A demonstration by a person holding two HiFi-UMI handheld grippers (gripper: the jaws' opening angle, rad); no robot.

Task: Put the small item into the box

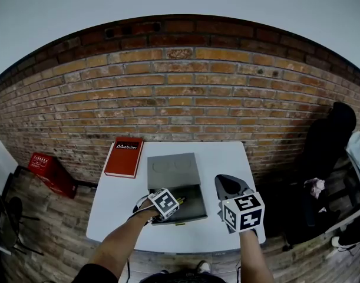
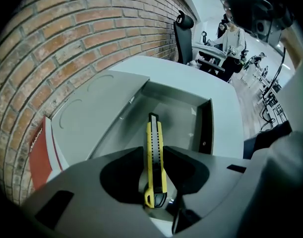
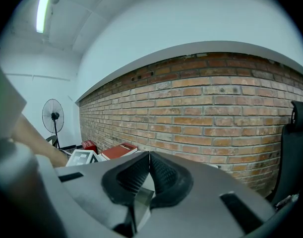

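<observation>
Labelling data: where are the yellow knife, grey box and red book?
yellow knife (image 2: 154, 157): left gripper view, its body.
grey box (image 1: 174, 168): head view, open lid.
red book (image 1: 123, 158): head view, front cover.

A brick wall (image 1: 185, 99) is seen across the middle of the head view, with a white wall (image 1: 180, 5) above it. A white table (image 1: 118, 202) is set in front of the bricks at lower centre, and a red book (image 1: 124, 157) is laid flat on its upper left corner. A red crate (image 1: 50, 173) is placed on the wooden floor (image 1: 44, 240) at the left, near the wall's foot. A black office chair (image 2: 183, 36) is shown at the top centre of the left gripper view, and a person (image 2: 233, 36) in a light top is glimpsed just right of it. A standing fan (image 3: 53, 117) is seen at the left of the right gripper view, and a ceiling light strip (image 3: 43, 6) at its upper left.
</observation>
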